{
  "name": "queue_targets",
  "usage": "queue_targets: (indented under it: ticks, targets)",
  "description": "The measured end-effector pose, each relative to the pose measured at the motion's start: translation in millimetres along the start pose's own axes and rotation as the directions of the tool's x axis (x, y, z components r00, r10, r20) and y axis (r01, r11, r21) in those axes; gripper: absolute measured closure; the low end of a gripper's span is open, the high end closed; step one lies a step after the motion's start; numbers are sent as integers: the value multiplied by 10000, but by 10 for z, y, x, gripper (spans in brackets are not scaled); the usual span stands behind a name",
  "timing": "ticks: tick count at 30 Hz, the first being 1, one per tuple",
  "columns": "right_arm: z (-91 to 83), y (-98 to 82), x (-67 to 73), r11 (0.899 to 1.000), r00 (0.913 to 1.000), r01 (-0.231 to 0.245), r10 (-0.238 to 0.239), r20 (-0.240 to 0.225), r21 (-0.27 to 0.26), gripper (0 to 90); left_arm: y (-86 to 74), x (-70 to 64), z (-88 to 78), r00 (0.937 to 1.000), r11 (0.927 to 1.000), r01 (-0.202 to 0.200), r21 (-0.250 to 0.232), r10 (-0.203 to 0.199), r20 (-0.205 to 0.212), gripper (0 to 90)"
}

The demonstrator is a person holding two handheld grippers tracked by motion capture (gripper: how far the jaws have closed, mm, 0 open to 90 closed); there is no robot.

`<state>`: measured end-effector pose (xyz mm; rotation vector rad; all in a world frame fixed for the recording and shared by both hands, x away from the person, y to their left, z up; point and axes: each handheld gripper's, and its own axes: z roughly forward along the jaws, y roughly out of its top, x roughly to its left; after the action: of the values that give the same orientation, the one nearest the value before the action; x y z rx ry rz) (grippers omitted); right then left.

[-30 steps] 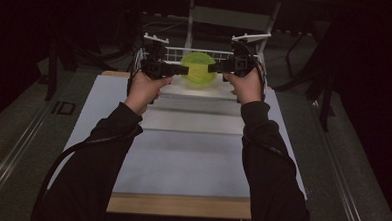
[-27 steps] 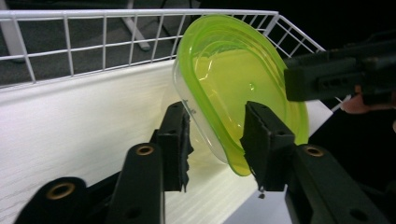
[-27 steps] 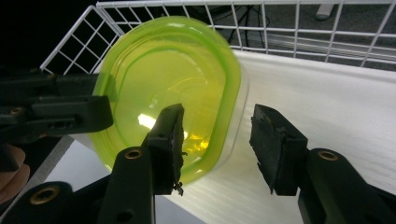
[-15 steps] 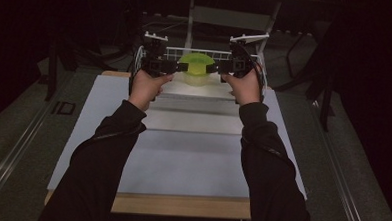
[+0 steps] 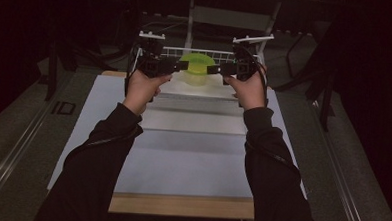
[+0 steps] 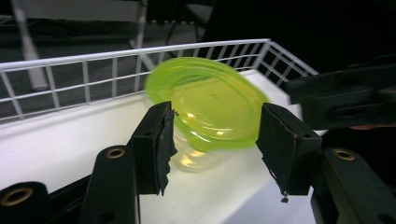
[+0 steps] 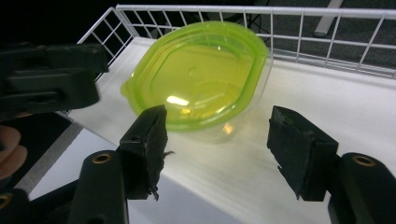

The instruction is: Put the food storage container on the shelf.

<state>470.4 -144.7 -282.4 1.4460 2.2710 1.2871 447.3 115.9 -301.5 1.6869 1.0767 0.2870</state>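
Note:
A clear plastic tub with a lime-green lid (image 5: 197, 65) sits on a white raised shelf (image 5: 200, 90) at the table's far end, in front of a white wire rail. My left gripper (image 5: 182, 67) is just left of it and my right gripper (image 5: 214, 69) just right, tips pointing inward at each other. In the left gripper view the tub (image 6: 210, 105) lies just beyond my open left gripper (image 6: 217, 144). The right gripper view has the tub (image 7: 201, 74) ahead of my open right gripper (image 7: 224, 149). Nothing is between either pair of jaws.
The wire rail (image 6: 112, 70) fences the shelf's back and sides close behind the tub. White stepped panels (image 5: 193, 120) run toward a wooden front edge (image 5: 180, 206). The opposite gripper's black body (image 6: 345, 100) (image 7: 46, 79) shows beside the tub in each gripper view. Dark floor surrounds the table.
Both hands have moved slightly farther away along the table, staying on either side of the tub. The tub has shifted a little toward the rail with them.

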Motion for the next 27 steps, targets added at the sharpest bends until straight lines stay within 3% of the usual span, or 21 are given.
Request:
queue_targets:
  ticks: [6, 7, 10, 12, 16, 21, 23, 27]
  targets:
    - [-79, -95, 47, 9996, 9997, 254, -253, 68, -105, 352, -68, -144, -149, 9990, 9998, -222, -2, 222, 396, 460]
    - [-99, -107, 58, 9996, 9996, 269, -268, 63, -116, 349, -113, -193, -202, 9972, 9995, -295, -120, 303, 677, 460]
    - [-177, -177, 117, 9983, 9986, 493, -498, -169, -298, 291, -197, -231, -252, 9925, 9988, -321, -376, 363, 1169, 376]
    - [-202, -223, 141, 9972, 9974, 637, -649, -301, -390, 259, -263, -254, -279, 9882, 9968, -592, -529, 661, 1380, 292]
    - [-204, -319, 163, 9959, 9945, 814, -838, -630, -393, 207, -355, -287, -284, 9873, 9958, -661, -639, 745, 1404, 155]
    - [-235, -454, 170, 9948, 9933, 872, -909, -712, -535, 203, -461, -361, -262, 9822, 9912, -1193, -573, 1262, 1390, 92]
    - [-245, -509, 163, 9946, 9931, 873, -914, -740, -564, 203, -507, -384, -259, 9790, 9908, -1213, -605, 1295, 1572, 70]
    - [-261, -633, 152, 9935, 9919, 918, -972, -820, -666, 185, -638, -425, -276, 9723, 9846, -1485, -922, 1624, 1682, 69]
